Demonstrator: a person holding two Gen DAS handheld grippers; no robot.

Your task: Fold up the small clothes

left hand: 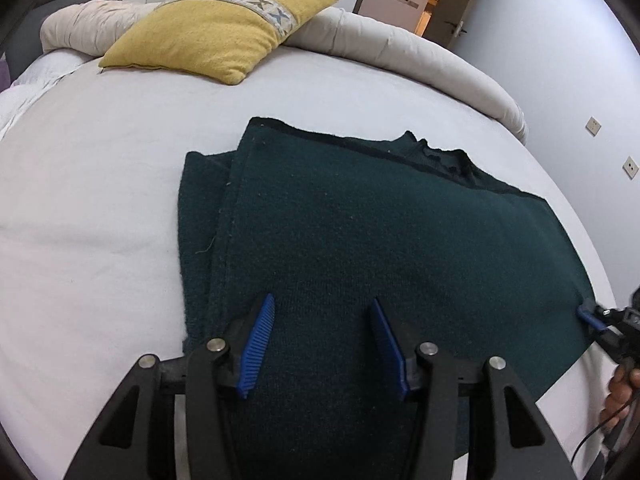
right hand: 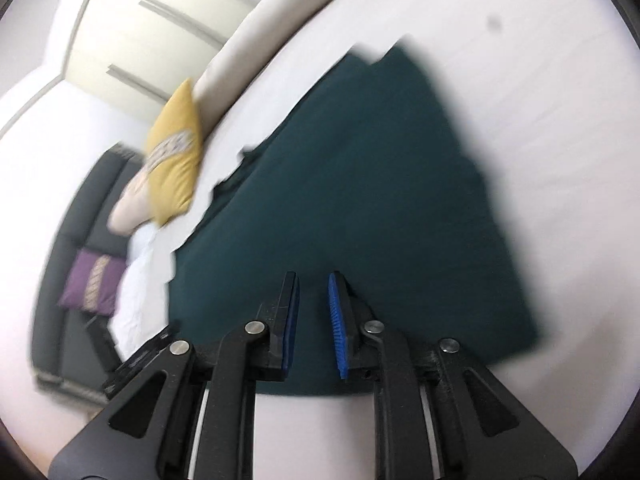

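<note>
Dark green knitted garment lies folded flat on white bedsheet. Left gripper spread wide above its near edge, holding nothing. Right gripper narrowly parted at its near right corner, empty.

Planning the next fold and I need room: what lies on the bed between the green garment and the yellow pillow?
Only bare white sheet between the dark green garment and the yellow pillow, seen in the left wrist view.

No readable text, label, brand, number or sign anywhere in either wrist view.
</note>
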